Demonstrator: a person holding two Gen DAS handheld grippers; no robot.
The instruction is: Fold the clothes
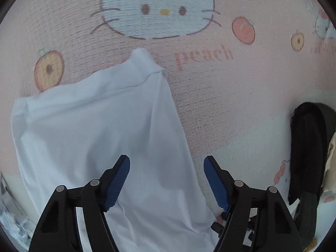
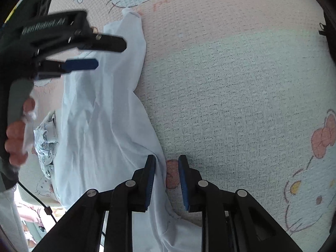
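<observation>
Mid-fold: white shirt [image 1: 100, 130] lies on the sheet [image 1: 231, 109], my left gripper [image 1: 167, 180] wide open over it, right gripper [image 2: 167, 180] slightly apart at its edge, not pinching; next I re-grab the edge w/ both.

A pink woven blanket [image 1: 231, 105] is lying spread underneath, showing a white cartoon cat face [image 1: 157, 8], red and yellow fruit prints [image 1: 243, 29] and the word "peach" [image 1: 203, 56]. A black strap [image 1: 304, 151] is hanging at the right edge. A thin black cable [image 2: 45, 208] is trailing along the lower left.
</observation>
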